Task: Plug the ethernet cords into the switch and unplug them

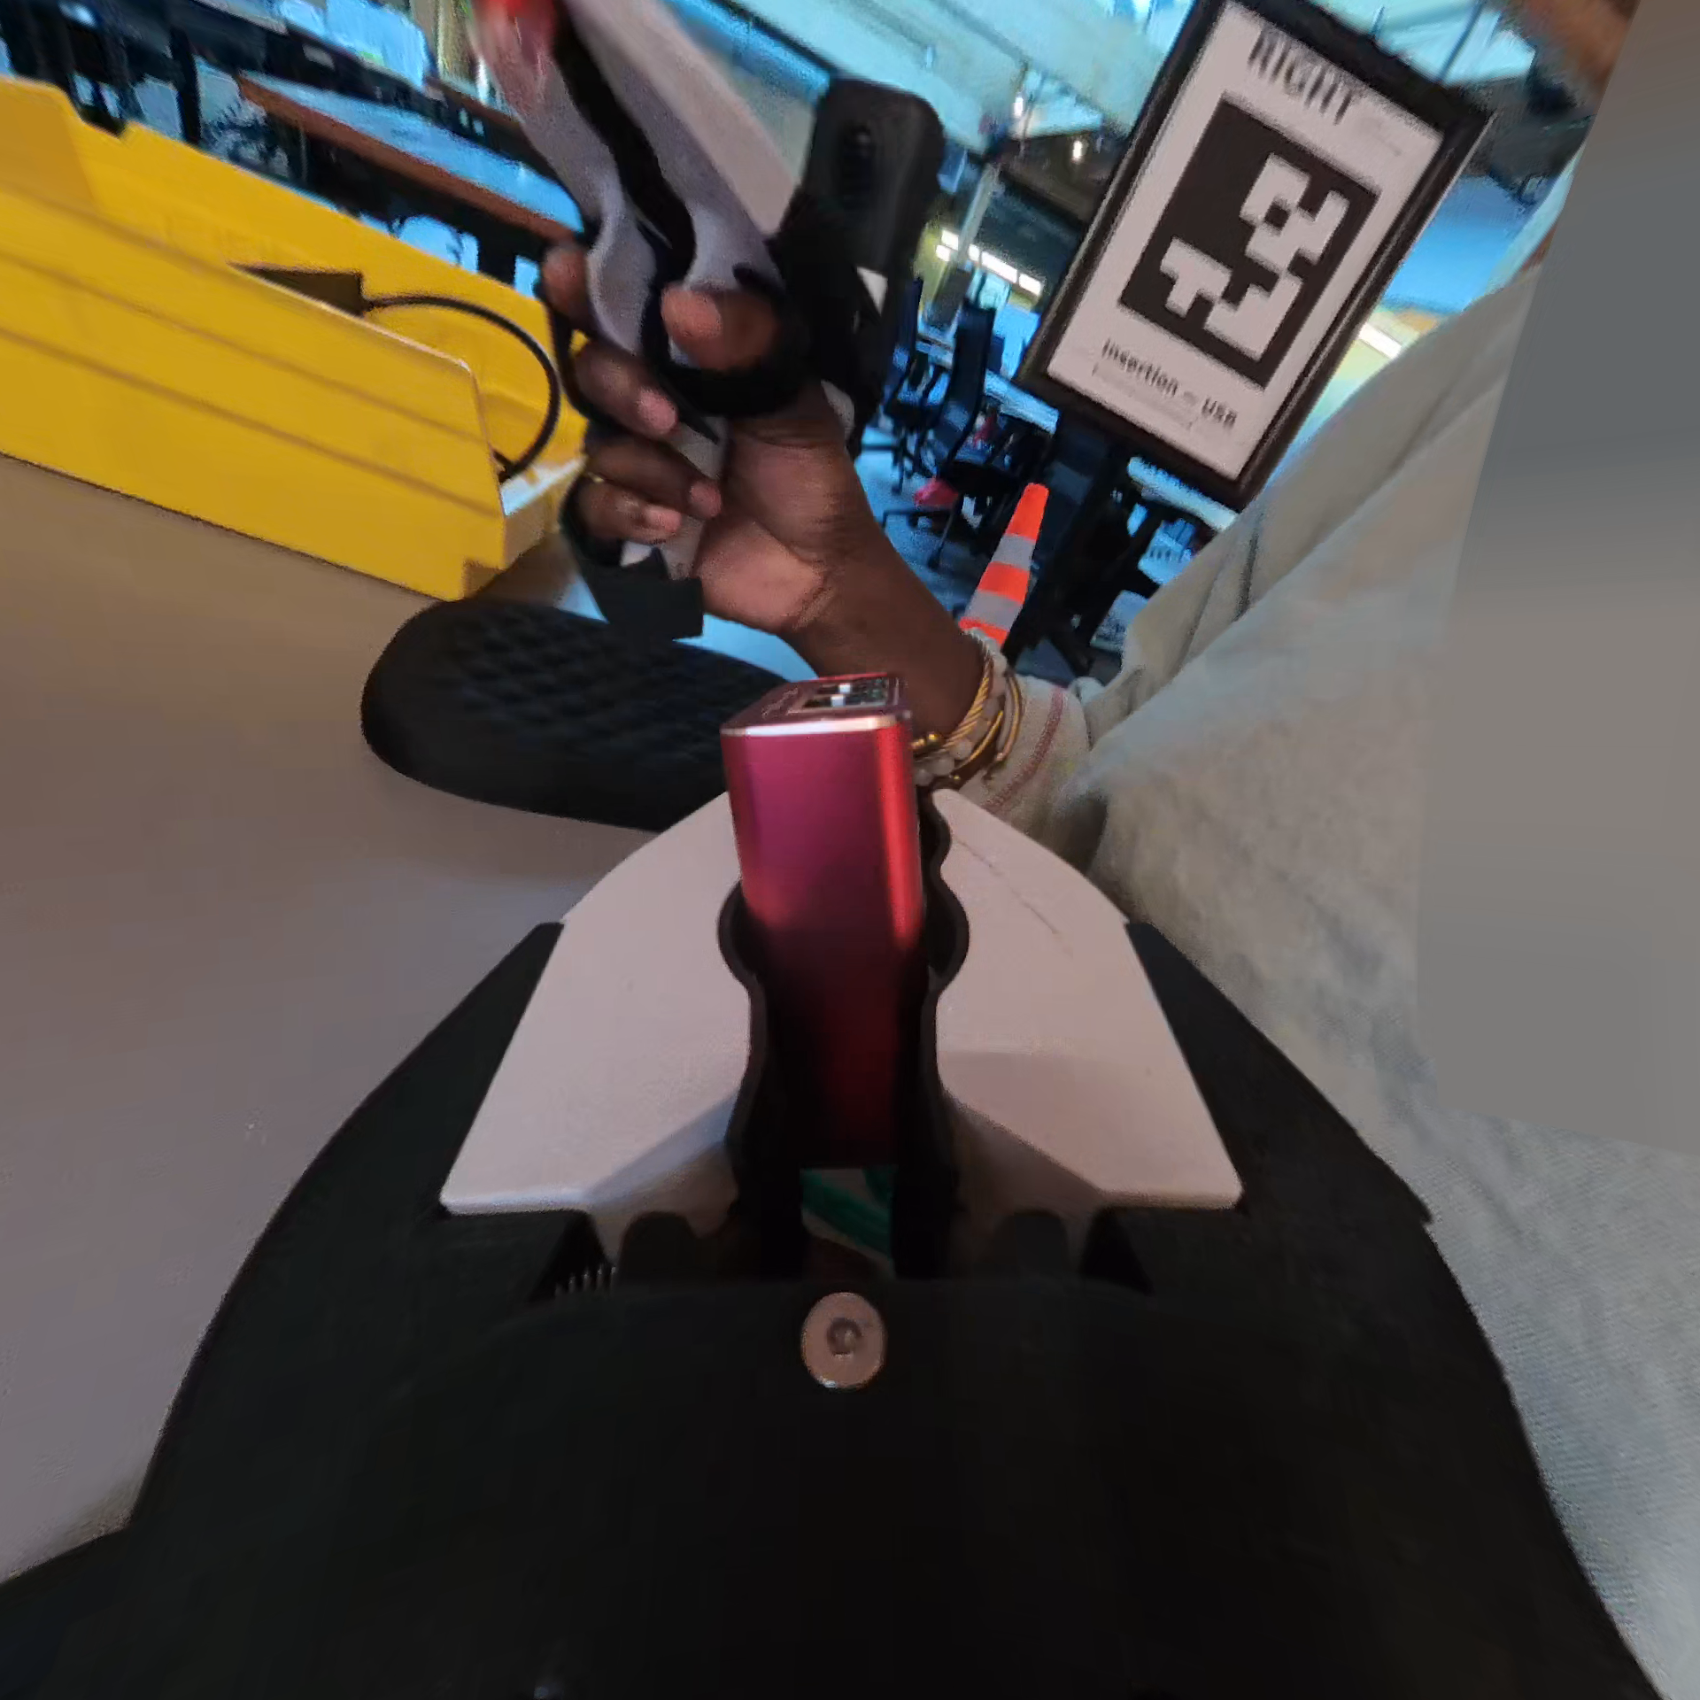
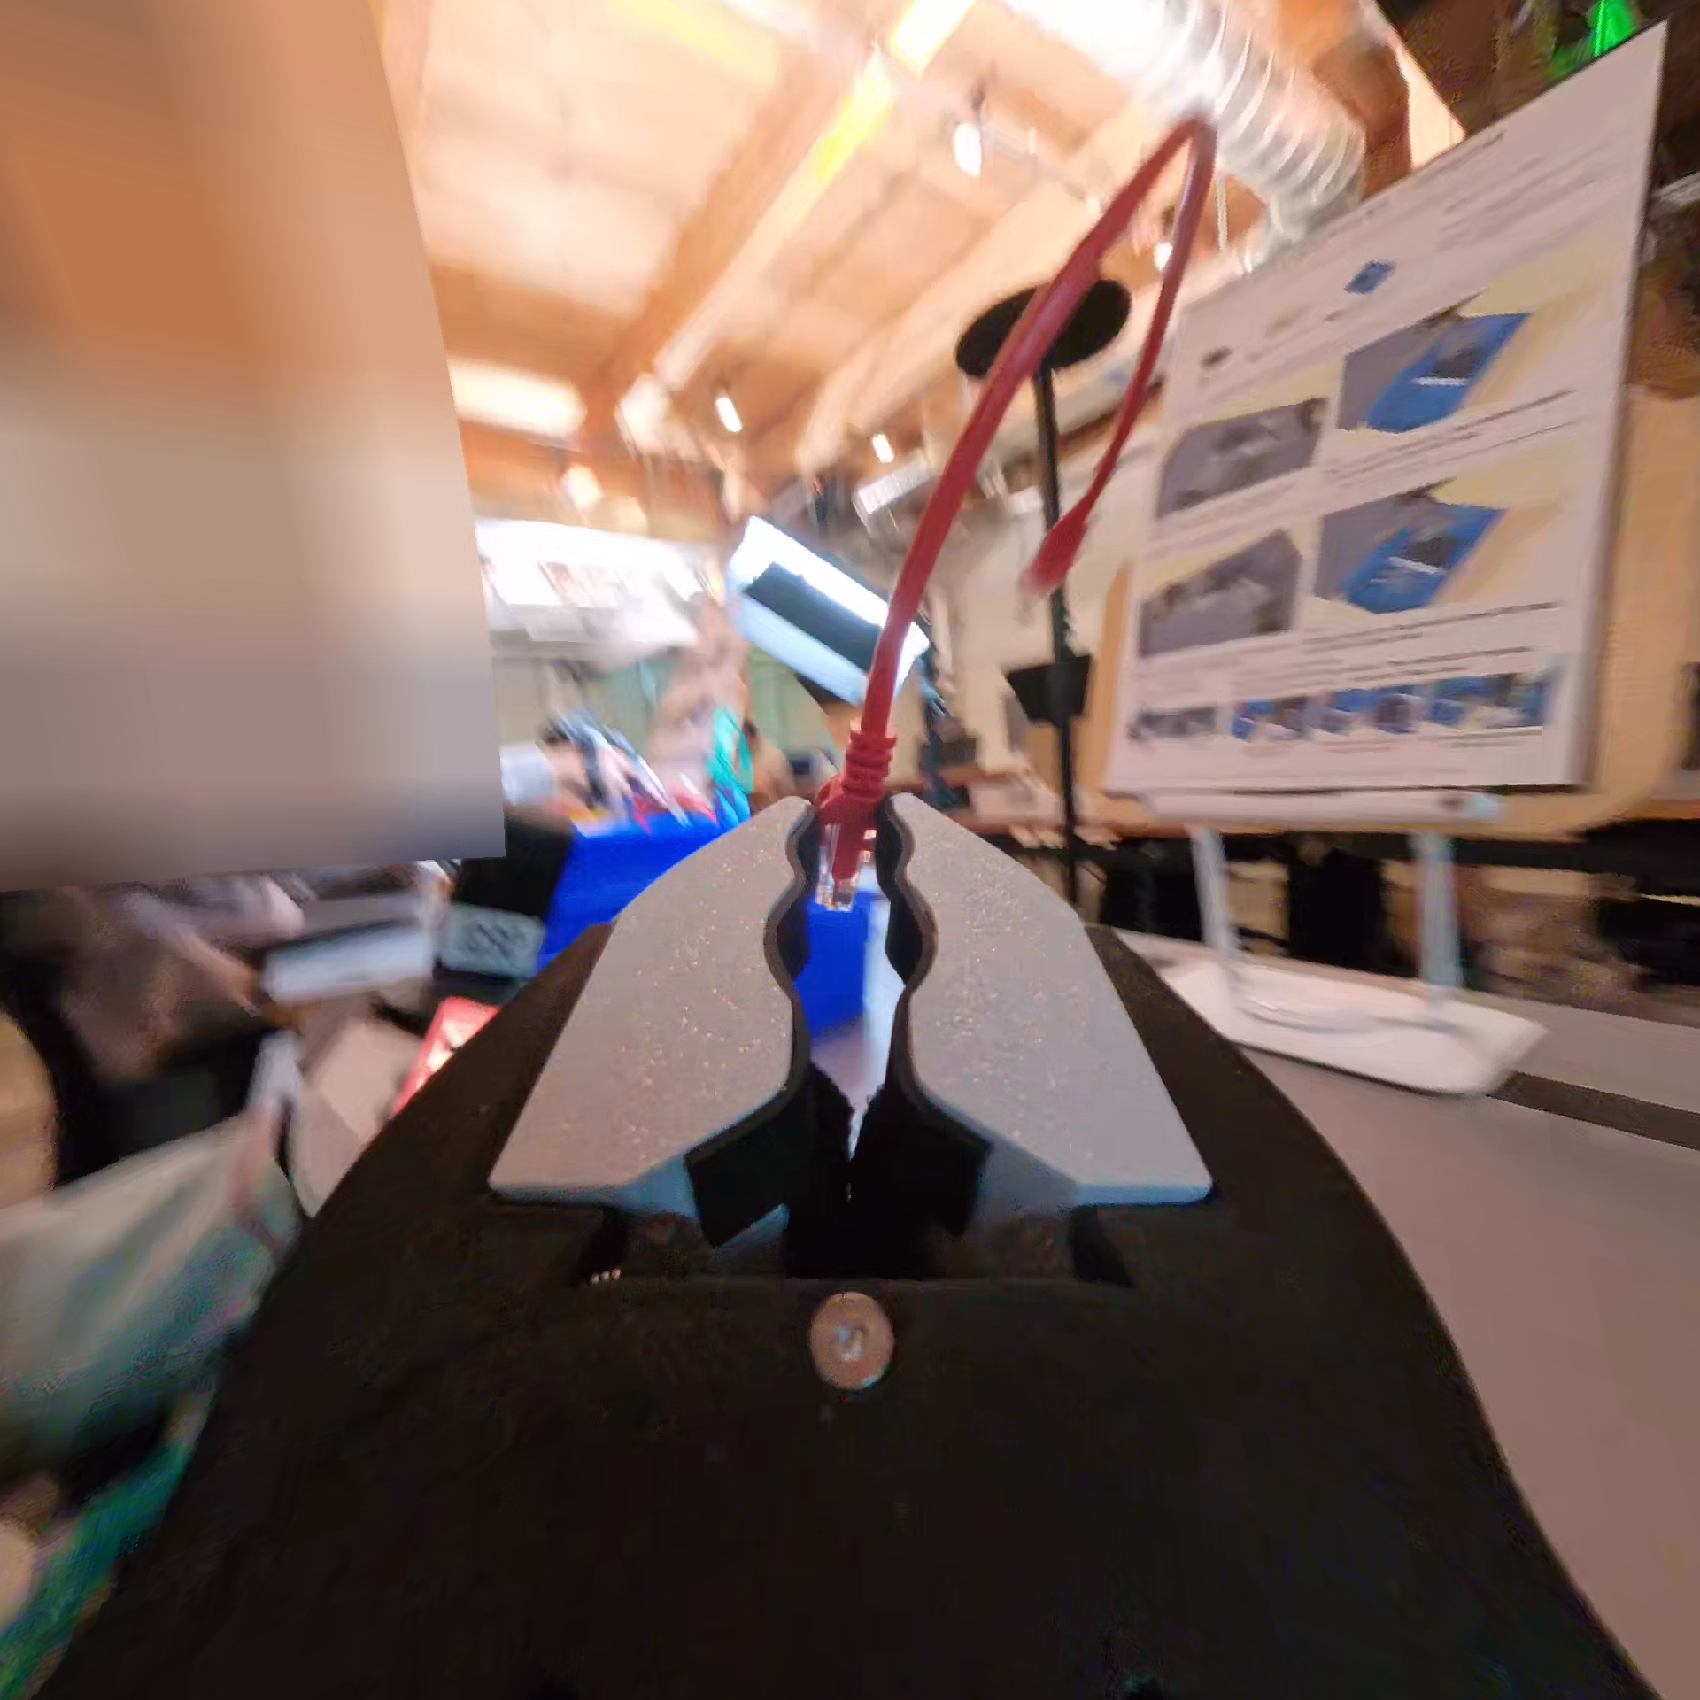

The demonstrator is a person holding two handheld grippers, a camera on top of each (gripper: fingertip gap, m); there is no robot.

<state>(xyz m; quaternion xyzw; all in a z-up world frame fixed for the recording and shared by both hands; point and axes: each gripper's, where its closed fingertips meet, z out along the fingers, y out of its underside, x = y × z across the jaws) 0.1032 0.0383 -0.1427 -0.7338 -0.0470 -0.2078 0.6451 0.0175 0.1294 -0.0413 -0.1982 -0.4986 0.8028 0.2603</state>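
jaws of the left gripper (image 1: pixel 832 920) clamp a red metallic switch (image 1: pixel 821 920) at frame centre; jaws of the right gripper (image 2: pixel 842 860) pinch a red ethernet cord (image 2: pixel 957 460) by its plug, raised mid-frame. nothing looks plugged in yet; insertion and unplugging both remain.

Magenta switch (image 1: pixel 823 929); red cord (image 2: pixel 929 515); yellow bin (image 1: pixel 230 350); orange-white striped cone (image 1: pixel 1007 561).

The left hand-held gripper (image 1: pixel 832 828) clamps a red metallic box-shaped device (image 1: pixel 823 911) upright between its white fingers (image 1: pixel 635 1039), above a beige desk (image 1: pixel 184 828). Beyond it, a person's hand (image 1: pixel 736 478) holds the right hand-held gripper (image 1: pixel 589 55) raised near a yellow bin (image 1: pixel 230 350), with a black mesh pad (image 1: pixel 561 708) lying on the desk below.
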